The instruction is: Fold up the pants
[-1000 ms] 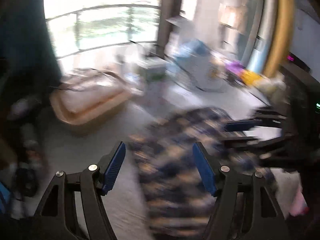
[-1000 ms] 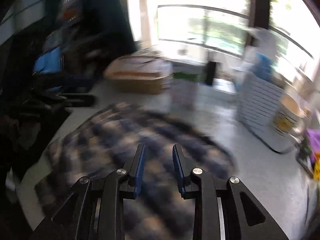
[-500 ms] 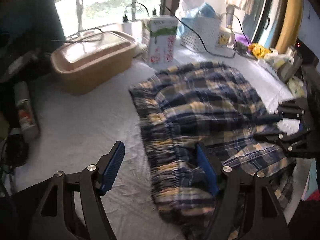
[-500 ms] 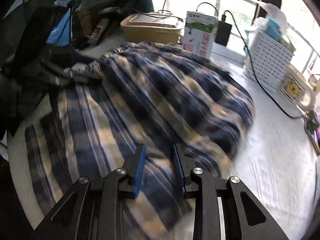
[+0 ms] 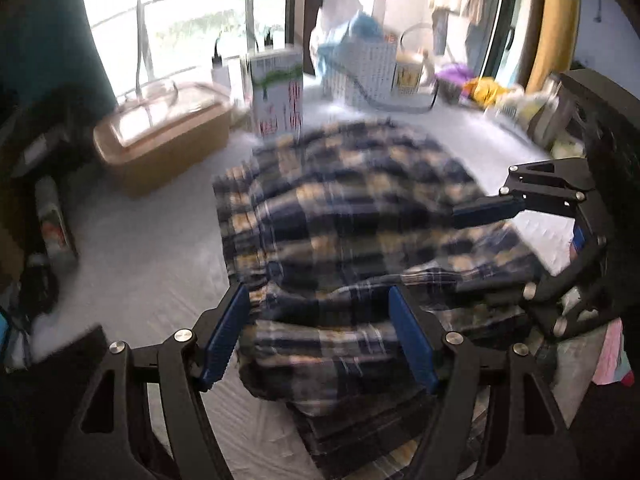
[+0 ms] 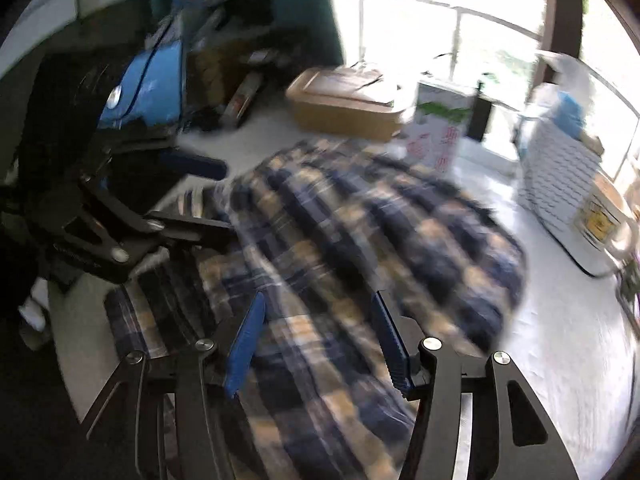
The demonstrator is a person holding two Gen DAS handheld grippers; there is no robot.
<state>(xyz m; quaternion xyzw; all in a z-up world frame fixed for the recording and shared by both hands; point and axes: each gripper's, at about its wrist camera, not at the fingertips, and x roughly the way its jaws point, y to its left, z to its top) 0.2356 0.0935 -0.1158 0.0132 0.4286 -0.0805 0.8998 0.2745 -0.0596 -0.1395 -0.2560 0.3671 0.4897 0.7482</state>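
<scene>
Lying folded, pants run waistband-left | left claw apart | right claw just spreading, unclamped

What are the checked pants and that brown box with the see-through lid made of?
The pants look like soft woven cloth, probably cotton: they wrinkle and drape, with a gathered stretchy waist. The brown box looks like smooth plastic, though blur leaves that open; its clear lid shines, plastic or glass.

Black tongs, blue ribbed pads, silver screws.

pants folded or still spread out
Partly folded: the plaid pants have one layer lapped over another near the front edge, bunched, not flat.
</scene>
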